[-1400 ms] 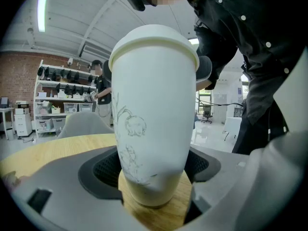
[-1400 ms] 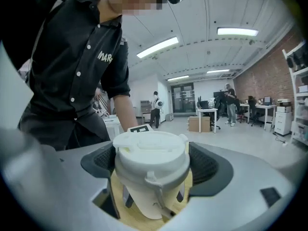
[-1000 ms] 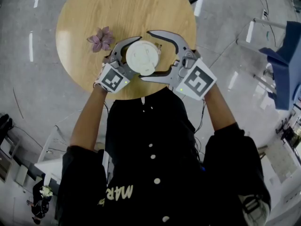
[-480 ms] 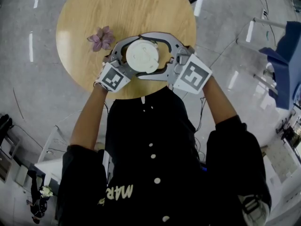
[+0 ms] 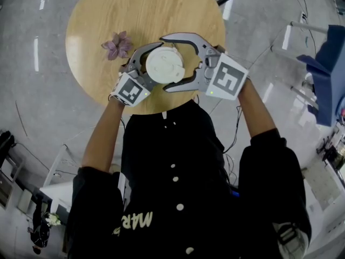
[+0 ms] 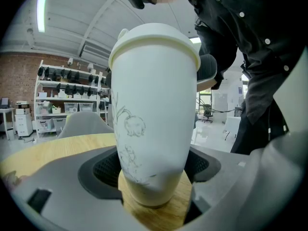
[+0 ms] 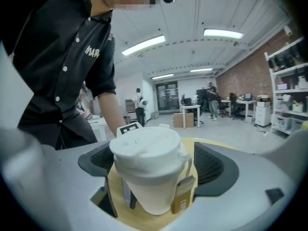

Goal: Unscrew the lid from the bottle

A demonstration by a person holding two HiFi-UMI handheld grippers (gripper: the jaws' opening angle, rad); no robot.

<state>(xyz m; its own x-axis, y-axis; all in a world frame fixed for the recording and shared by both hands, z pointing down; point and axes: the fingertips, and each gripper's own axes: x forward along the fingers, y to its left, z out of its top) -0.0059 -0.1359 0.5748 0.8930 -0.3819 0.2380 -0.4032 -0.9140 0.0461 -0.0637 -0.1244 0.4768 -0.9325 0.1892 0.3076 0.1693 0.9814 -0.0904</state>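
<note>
— What's the setting?
— A round wooden table (image 5: pixel 102 15) on a glossy grey floor (image 5: pixel 32 96), with a brick wall (image 6: pixel 19 73) and shelves (image 6: pixel 67 97) behind.
— Any writing?
— "MAR" on the black shirt (image 7: pixel 72 47). The bottle's brown tag (image 7: pixel 183 197) looks lettered but is too blurred to read.
— And the grippers?
— The left gripper (image 6: pixel 153 174) clamps the white bottle (image 6: pixel 151 109), which stands upright on the table. The right gripper (image 7: pixel 151 165) has its jaws, just opened, standing wide either side of the lid (image 7: pixel 144 146).

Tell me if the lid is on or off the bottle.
On. The white lid sits seated on the bottle rim in both gripper views, with no gap showing.
</note>
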